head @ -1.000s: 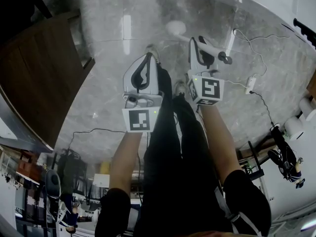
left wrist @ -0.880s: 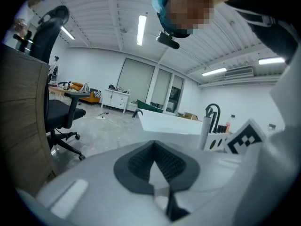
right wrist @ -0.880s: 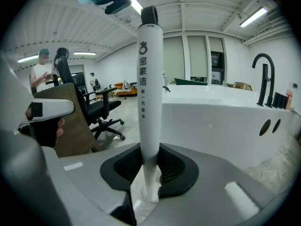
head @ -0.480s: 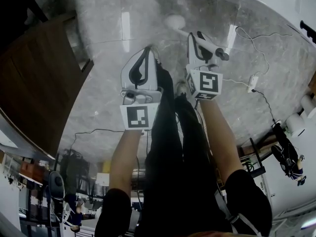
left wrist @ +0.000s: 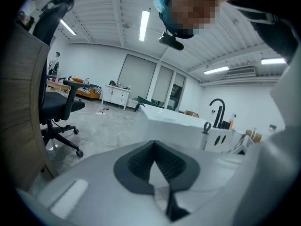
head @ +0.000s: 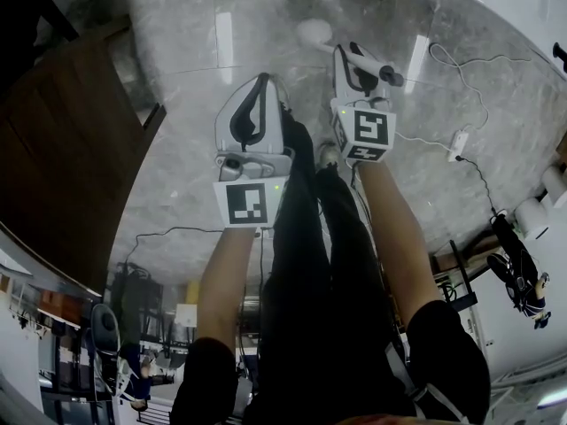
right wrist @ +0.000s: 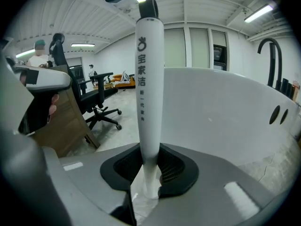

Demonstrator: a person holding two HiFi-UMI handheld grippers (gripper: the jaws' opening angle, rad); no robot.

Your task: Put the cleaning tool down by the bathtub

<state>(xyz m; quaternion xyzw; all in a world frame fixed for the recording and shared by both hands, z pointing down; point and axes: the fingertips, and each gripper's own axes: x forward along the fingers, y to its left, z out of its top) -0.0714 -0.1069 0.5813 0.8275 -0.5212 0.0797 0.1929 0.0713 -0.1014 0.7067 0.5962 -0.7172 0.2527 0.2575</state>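
Your right gripper [right wrist: 150, 167] is clenched on the tool [right wrist: 149, 69], its dark pads pressing the lower part of the white handle, which stands upright between them with its dark cap on top. Your left gripper [left wrist: 155, 161] is closed with nothing in it, the pad tips meeting over bare floor [head: 177, 122]. From the head view the two grippers sit side by side, left just beside right, with your legs [head: 323, 255] running up between them. The tool's round white head points toward the floor ahead of your right gripper, close to the tub [right wrist: 225, 112]; you cannot tell if it touches down. The tub's white wall fills the space straight behind the handle, with a black faucet [right wrist: 269, 55] on its far rim. To your right a cable [head: 461, 96] and power strip [head: 457, 144] trail over the floor near the tub's base. To your left stand a wooden panel [right wrist: 66, 126] and, past it, an office chair [right wrist: 96, 102].
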